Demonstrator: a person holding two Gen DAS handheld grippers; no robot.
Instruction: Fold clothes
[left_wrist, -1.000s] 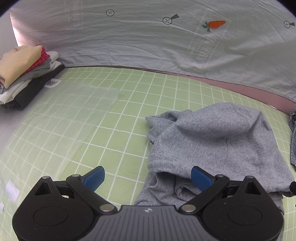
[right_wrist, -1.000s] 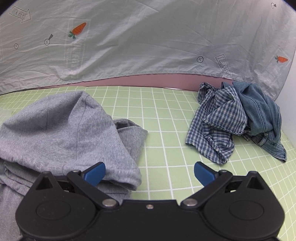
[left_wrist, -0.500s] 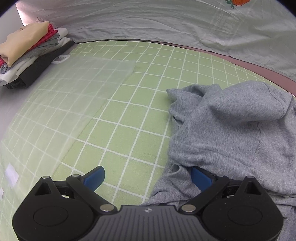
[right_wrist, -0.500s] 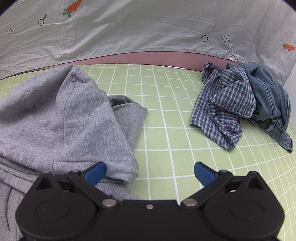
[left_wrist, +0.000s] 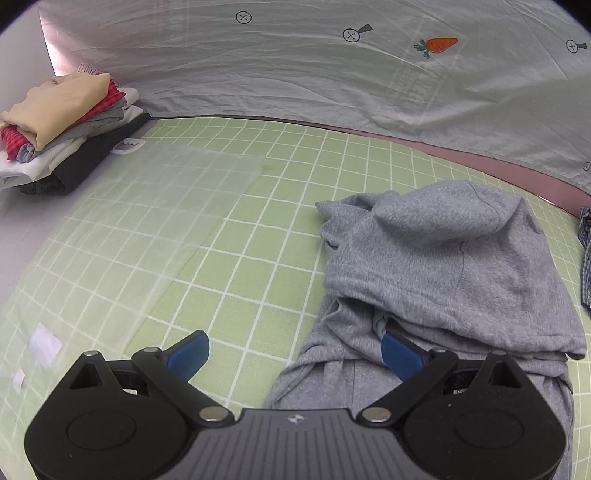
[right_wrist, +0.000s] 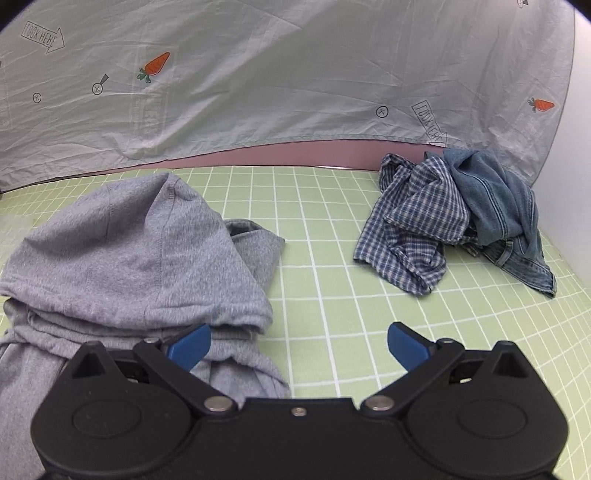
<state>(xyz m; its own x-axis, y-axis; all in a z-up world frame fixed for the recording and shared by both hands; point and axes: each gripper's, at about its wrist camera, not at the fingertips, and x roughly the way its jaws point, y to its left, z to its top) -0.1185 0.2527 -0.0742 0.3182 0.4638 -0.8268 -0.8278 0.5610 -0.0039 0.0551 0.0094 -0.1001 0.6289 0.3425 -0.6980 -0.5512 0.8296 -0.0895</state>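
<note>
Both your jaws stand apart: left gripper (left_wrist: 295, 347) and right gripper (right_wrist: 299, 341) flank the grey hoodie (left_wrist: 443, 266) at 12 o'clock. Only your left view shows folded stack (left_wrist: 62, 129) at 10; only right shows plaid shirt (right_wrist: 413, 221) at 1

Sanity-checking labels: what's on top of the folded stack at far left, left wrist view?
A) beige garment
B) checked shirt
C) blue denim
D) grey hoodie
A: a beige garment tops the folded stack, above red, grey, white and black layers.
</note>
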